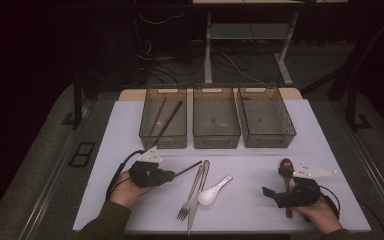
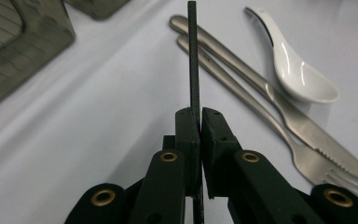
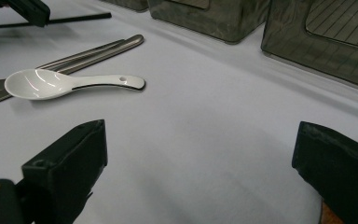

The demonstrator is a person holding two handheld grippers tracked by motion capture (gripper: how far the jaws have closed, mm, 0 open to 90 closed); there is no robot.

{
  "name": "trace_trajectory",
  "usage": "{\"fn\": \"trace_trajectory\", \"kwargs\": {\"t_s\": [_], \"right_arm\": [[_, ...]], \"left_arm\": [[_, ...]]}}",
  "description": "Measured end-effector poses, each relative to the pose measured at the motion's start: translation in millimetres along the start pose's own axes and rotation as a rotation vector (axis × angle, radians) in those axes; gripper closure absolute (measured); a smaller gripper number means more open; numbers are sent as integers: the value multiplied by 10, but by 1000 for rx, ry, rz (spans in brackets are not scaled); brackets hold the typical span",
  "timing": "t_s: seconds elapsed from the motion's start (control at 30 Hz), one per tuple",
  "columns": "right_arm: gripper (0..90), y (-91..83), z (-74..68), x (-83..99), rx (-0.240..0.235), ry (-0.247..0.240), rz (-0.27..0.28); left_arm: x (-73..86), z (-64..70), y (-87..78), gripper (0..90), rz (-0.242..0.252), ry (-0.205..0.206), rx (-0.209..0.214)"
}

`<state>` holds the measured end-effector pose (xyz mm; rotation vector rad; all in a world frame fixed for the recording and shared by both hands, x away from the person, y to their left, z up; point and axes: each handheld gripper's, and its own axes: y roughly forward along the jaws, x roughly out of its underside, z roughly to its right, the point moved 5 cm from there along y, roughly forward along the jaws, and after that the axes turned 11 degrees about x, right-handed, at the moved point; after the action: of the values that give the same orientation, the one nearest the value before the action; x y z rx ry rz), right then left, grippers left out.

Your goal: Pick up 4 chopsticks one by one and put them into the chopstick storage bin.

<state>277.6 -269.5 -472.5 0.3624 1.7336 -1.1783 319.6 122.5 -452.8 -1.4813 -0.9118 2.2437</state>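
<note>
The left gripper has its jaws shut tight on a dark chopstick, which points straight out toward the left bin. The right gripper jaws are open.

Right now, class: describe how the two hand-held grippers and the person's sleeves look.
Both the left hand-held gripper and the right hand-held gripper are black, with two blocky jaws, brass-coloured rivets at the linkages, a pale grey three-cornered plate on top and a trailing black cable. The sleeve at the left forearm is dark olive.
</note>
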Motion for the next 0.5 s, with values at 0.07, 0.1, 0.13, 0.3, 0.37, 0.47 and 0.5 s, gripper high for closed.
{"fn": "trace_trajectory", "kwargs": {"t_s": [0.07,0.1,0.13,0.3,0.37,0.47,0.5], "right_arm": [[28,1,3,-1,-1,0,1],[28,2,5,-1,0,0,1],[28,2,6,-1,0,2,0],[28,-7,6,-3,2,8,2],[28,-2,14,-2,5,6,2],[28,2,15,-2,4,7,1],[28,1,12,0,2,7,0]], "left_arm": [[-59,-11,-41,852,8,-5,-10],[-90,-21,-63,852,9,-6,-19],[-125,-34,-84,852,15,-8,-25],[-285,-111,-209,852,51,-19,-58],[-350,-151,-246,852,59,-18,-71],[-468,-225,-301,852,74,-19,-88],[-512,-252,-326,852,76,-19,-94]]}}
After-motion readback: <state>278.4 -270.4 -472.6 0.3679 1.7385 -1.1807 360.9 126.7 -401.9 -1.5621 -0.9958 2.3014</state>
